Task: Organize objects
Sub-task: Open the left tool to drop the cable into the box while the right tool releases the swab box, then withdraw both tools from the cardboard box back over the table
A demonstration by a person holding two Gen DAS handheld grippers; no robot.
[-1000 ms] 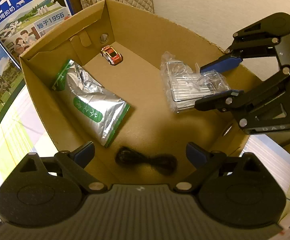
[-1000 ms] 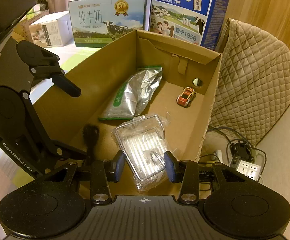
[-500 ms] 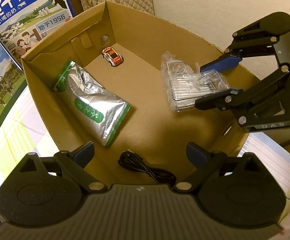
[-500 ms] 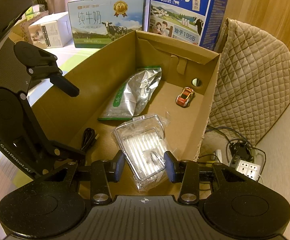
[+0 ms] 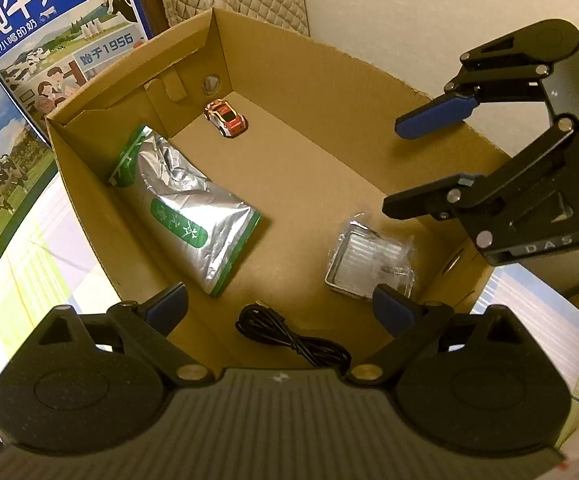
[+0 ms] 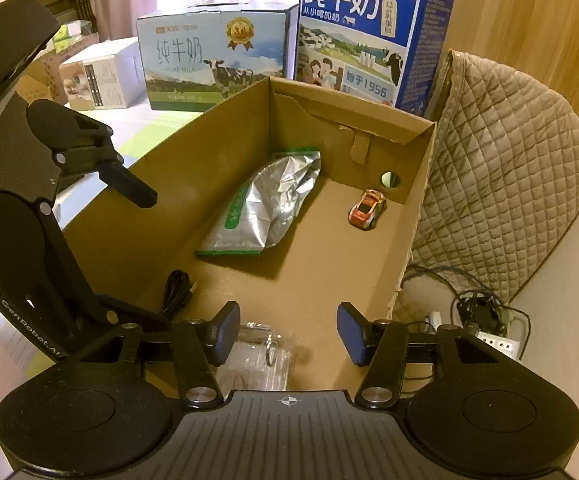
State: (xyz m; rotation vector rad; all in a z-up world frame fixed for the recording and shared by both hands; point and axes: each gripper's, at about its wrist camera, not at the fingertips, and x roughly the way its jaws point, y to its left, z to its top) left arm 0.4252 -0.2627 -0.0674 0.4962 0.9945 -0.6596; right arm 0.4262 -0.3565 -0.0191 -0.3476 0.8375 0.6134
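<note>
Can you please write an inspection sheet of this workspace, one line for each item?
Surface: floor of an open cardboard box, on a table with a striped cloth.
Job's things: silver-green foil pouch against the left wall; toy car in the far corner; clear plastic packet lying near the right wall; coiled black cable at the near end.
Clutter: nothing seen inside the box.
Grippers: left hand-held gripper open, empty; right hand-held gripper open, above the packet, holding nothing.
Cables: power strip with tangled cords on the floor outside the box.
Surroundings: two milk cartons, quilted cover.
</note>
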